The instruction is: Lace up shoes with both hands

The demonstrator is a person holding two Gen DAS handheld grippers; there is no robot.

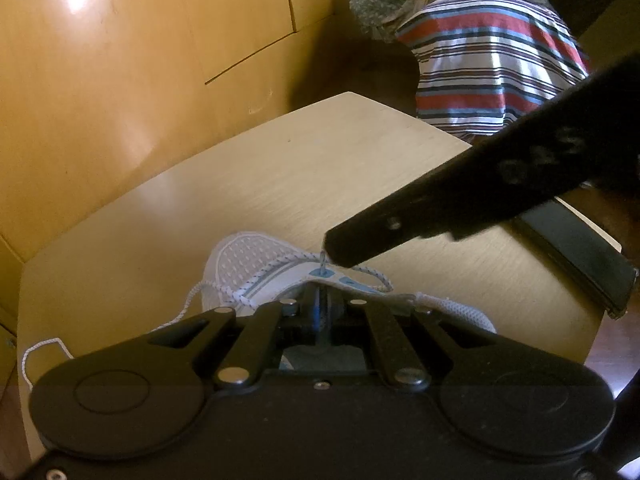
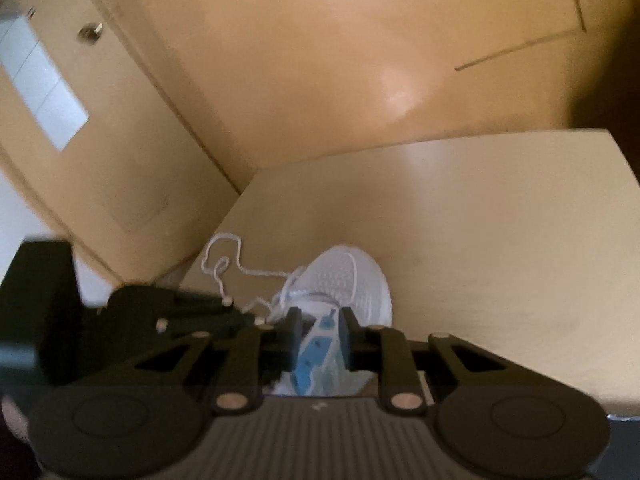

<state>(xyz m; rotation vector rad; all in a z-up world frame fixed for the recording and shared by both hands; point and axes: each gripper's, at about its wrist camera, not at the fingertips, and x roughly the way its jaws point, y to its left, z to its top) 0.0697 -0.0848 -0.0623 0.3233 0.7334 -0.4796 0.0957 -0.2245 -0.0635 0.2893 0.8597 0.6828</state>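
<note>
At lower centre, left gripper clenches the sneaker's eyelet flap; right gripper grasps the lace tip: draw it through gently

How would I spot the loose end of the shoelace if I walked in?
Find the pale wooden table and the white mesh shoe with blue eyelet patches lying on it. From the shoe's toe side a thin white speckled lace trails toward the table's edge, the only slack, curling cord there.
</note>
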